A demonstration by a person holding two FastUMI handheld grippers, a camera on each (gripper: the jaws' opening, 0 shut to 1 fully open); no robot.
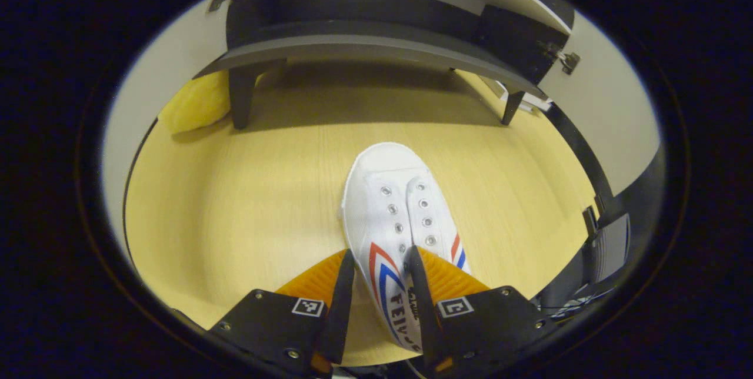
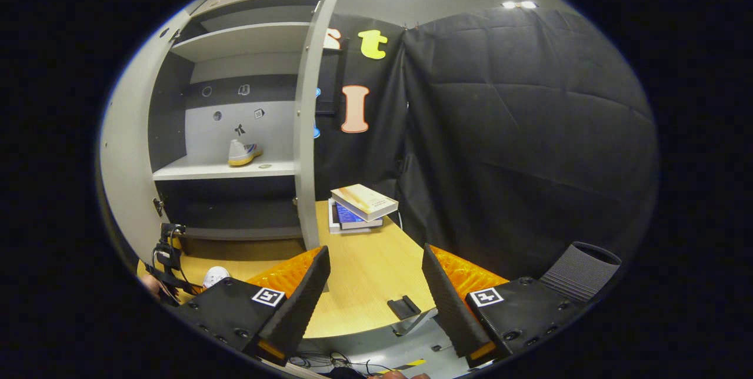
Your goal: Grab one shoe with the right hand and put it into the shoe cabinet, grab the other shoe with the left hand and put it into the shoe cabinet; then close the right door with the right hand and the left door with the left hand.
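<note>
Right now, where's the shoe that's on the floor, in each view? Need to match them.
Left gripper view: floor shoe at bottom centre, toe toward the shoe cabinet, heel end between the left gripper fingers.
Right gripper view: its white toe at lower left, beside the left gripper, below the open cabinet.
Shared landmark: the shoe cabinet's bottom board, just above the shoe in both views.

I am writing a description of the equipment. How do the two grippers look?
Each gripper, left gripper and right gripper, has a black body with screws, and two flat, wedge-shaped fingers with ribbed backs. A small square black-and-white marker sits at the base of each finger.
</note>
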